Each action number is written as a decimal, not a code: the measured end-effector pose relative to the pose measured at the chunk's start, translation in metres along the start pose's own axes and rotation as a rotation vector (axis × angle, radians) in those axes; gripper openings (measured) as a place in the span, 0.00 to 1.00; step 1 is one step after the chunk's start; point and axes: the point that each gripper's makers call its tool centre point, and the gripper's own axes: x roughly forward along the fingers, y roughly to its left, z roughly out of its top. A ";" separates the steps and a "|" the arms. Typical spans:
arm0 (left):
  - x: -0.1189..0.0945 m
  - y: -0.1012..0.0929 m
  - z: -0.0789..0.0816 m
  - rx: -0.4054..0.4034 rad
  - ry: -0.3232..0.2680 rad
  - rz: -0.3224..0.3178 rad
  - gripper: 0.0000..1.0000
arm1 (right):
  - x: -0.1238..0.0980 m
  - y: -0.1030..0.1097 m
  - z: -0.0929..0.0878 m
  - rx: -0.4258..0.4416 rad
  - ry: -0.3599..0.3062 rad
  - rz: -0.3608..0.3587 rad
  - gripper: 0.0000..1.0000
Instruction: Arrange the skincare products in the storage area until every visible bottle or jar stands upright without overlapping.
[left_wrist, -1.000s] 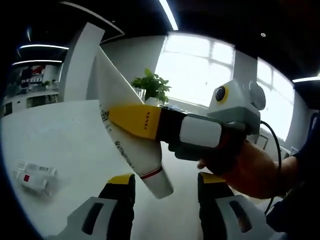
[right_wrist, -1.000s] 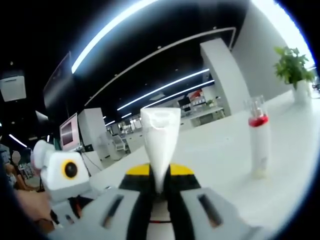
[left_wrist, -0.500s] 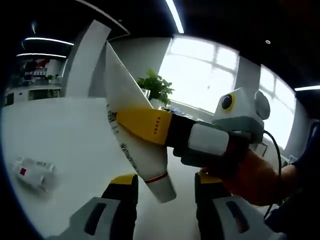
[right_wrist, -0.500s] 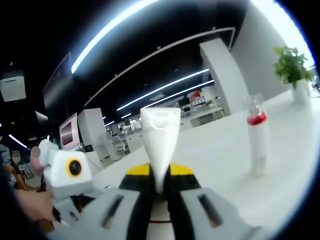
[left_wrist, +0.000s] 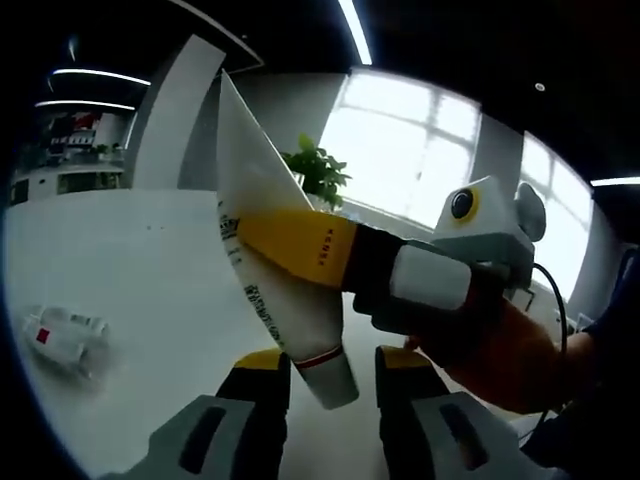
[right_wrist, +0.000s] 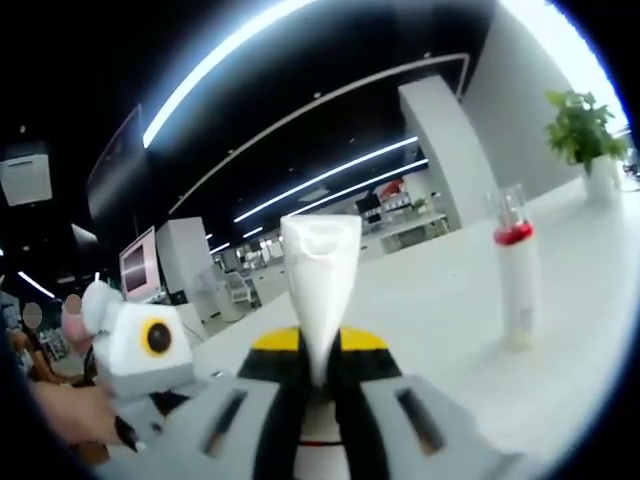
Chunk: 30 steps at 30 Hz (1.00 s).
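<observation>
We have the white squeeze tube (left_wrist: 268, 262) clamped in our right gripper (left_wrist: 290, 246), its yellow jaws pinching the body about midway, crimped flat end up and cap (left_wrist: 335, 375) pointing down over the white worktop (left_wrist: 130, 270). Our left gripper (left_wrist: 330, 375) has its jaws apart, one on either side of the cap, touching nothing we can make out. In the right gripper view the tube (right_wrist: 320, 275) rises between the closed jaws. We judge it light and soft-walled: the flat upper part will buckle under a hard pinch, and the glossy plastic could slip, so the stiff shoulder just above the red band is the better place to grip, and the cap is the only face it can stand on. A slim white bottle with a red collar and clear cap (right_wrist: 516, 275) already stands upright towards the far edge of the worktop. A small white bottle with a red label (left_wrist: 58, 338) lies on its side near the left edge; it looks rigid and should take a firm grip across its middle.
</observation>
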 end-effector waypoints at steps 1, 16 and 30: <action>0.000 -0.001 0.000 0.003 -0.002 -0.002 0.31 | -0.001 0.000 0.002 0.008 -0.017 -0.001 0.07; 0.005 0.001 0.002 0.007 -0.025 0.007 0.25 | -0.008 -0.002 0.004 0.015 -0.048 -0.010 0.07; 0.003 0.002 0.006 0.075 -0.068 0.023 0.21 | -0.014 0.005 0.013 -0.022 -0.097 0.007 0.10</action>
